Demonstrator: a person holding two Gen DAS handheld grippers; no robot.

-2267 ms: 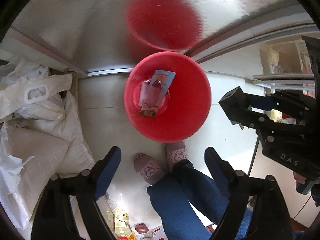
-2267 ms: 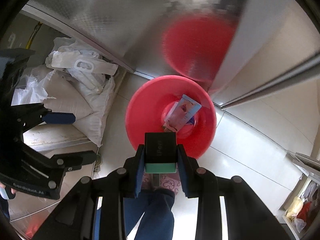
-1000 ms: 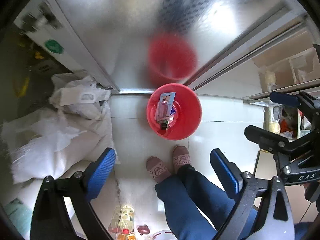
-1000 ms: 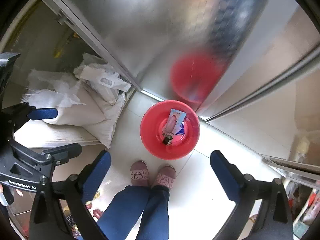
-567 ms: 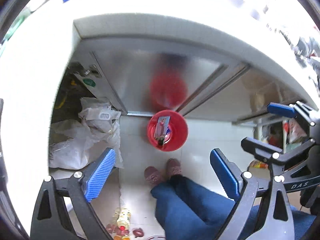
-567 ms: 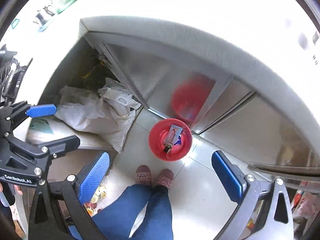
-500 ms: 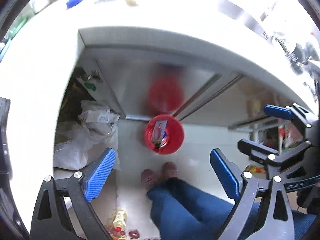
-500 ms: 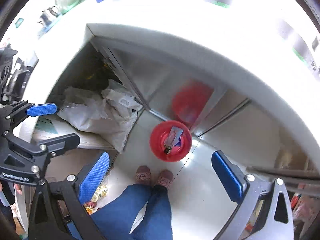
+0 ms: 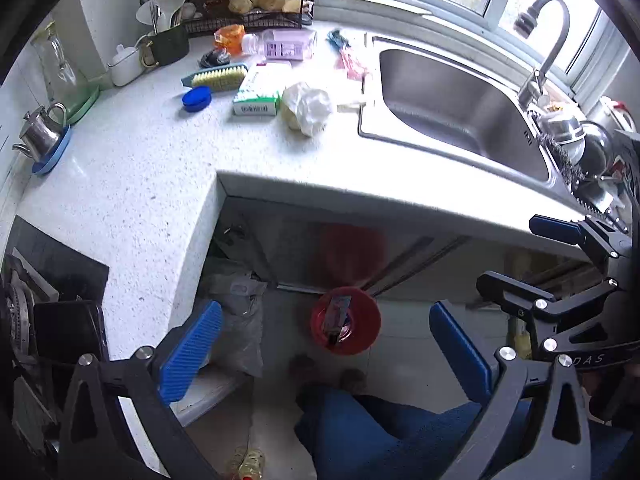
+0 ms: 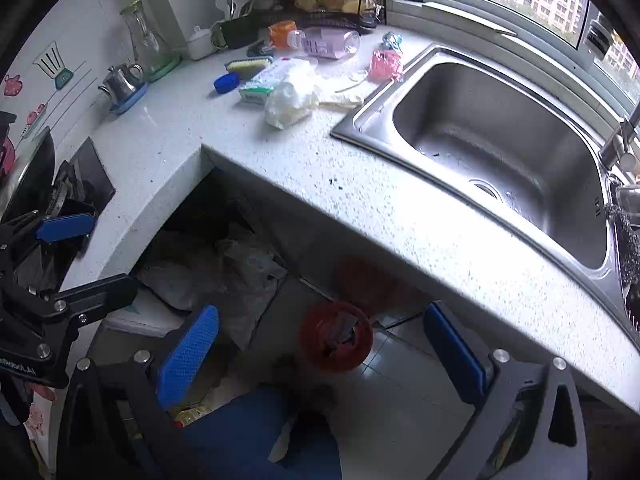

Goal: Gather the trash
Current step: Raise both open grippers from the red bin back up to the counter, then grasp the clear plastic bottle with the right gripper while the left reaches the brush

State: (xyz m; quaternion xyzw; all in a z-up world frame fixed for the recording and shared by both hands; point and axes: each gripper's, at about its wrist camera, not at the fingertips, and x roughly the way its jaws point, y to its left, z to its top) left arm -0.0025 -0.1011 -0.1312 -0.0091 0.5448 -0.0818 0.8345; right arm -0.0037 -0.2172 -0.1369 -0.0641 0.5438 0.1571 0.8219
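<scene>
Red bin [image 9: 346, 321], holding dropped packaging, is framed between the wide-open, empty left gripper [image 9: 325, 348] and right gripper [image 10: 320, 356]; crumpled plastic [image 9: 307, 107] awaits far beyond the fingertips

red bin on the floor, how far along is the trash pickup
Done: the red bin already holds a few wrappers. In hand: nothing; the left gripper and right gripper are both open and empty. Left: a crumpled white bag, a pink wrapper and other litter sit on the counter.
</scene>
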